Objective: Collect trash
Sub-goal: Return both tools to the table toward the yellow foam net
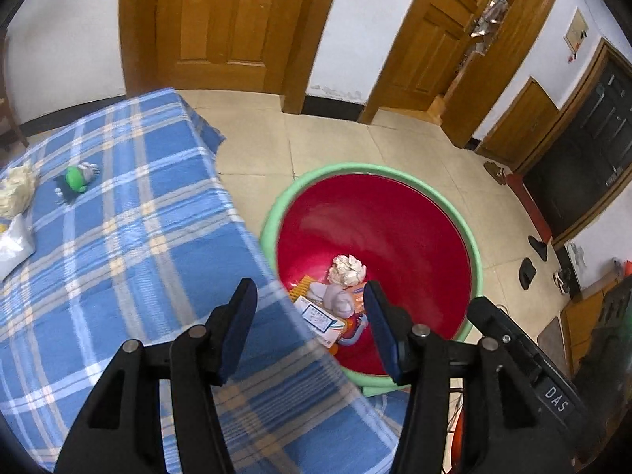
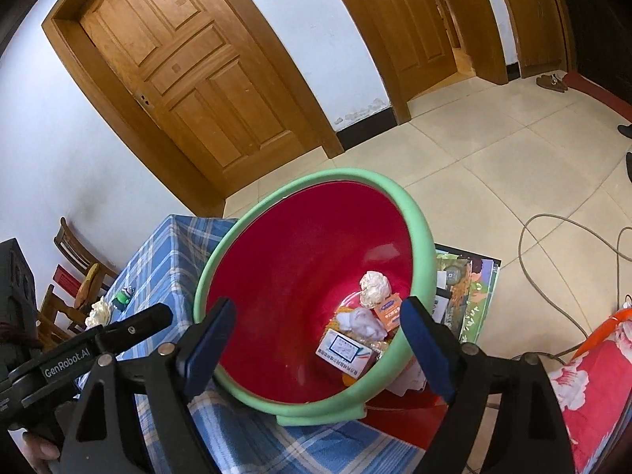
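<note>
Panelled wooden doors (image 2: 189,79) are standing in white walls (image 1: 67,39). Beige floor tiles (image 1: 335,146) are lying below, daylight falling evenly.

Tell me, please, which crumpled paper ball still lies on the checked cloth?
The yellowish paper ball beside the green toy; the other paper ball is already in the red bin.
</note>
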The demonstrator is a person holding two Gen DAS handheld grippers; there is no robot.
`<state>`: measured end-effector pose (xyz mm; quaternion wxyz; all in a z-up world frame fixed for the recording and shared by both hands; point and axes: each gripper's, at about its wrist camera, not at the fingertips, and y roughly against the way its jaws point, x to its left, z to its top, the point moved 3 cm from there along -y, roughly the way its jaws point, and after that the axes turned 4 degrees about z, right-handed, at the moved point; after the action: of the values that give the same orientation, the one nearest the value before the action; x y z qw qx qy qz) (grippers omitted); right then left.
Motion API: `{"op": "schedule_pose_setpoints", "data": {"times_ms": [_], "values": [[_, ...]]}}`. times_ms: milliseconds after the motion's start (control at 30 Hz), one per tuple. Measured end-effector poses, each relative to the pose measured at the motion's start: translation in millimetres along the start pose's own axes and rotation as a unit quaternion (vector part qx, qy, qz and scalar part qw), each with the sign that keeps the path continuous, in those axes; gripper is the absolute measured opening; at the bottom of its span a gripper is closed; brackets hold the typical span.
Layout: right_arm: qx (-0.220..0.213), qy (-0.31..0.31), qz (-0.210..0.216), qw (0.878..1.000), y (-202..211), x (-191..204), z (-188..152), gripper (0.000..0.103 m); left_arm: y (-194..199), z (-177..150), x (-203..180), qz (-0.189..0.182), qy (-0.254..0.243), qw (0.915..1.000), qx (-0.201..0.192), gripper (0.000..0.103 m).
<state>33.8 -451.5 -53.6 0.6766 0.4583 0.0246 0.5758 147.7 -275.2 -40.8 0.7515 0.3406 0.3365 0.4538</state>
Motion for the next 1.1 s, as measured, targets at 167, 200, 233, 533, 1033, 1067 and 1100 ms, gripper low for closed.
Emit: {"op": "schedule_pose_setpoints", "data": {"times_ms": [167, 200, 233, 533, 1033, 1067, 1100], "values": [[-0.004, 0.01, 0.012, 1.0, 8, 14, -3, 0.087, 20, -2, 26, 0.014, 0.02, 0.9996, -0.017, 0.056], [-0.005, 0.013, 0.013, 1.0, 10, 17, -3, 0.087, 22, -2, 31, 0.016, 0.024, 0.9994, -0.019, 0.056], [-0.007, 0.016, 0.015, 1.0, 12, 20, -4, 0.087, 26, -3, 37, 0.02, 0.031, 0.9991, -0.021, 0.056], [-0.004, 0.034, 0.03, 0.999, 17, 53, -14, 0.089, 56, -10, 99, 0.059, 0.07, 0.9949, -0.042, 0.056], [0.016, 0.064, 0.04, 0.997, 9, 102, -31, 0.089, 87, -9, 213, 0.143, 0.118, 0.9803, -0.068, 0.056], [0.017, 0.066, 0.04, 0.997, 8, 105, -32, 0.09, 85, -9, 220, 0.149, 0.12, 0.9792, -0.067, 0.056], [0.018, 0.068, 0.039, 0.997, 7, 108, -33, 0.09, 84, -9, 229, 0.153, 0.125, 0.978, -0.066, 0.056]]}}
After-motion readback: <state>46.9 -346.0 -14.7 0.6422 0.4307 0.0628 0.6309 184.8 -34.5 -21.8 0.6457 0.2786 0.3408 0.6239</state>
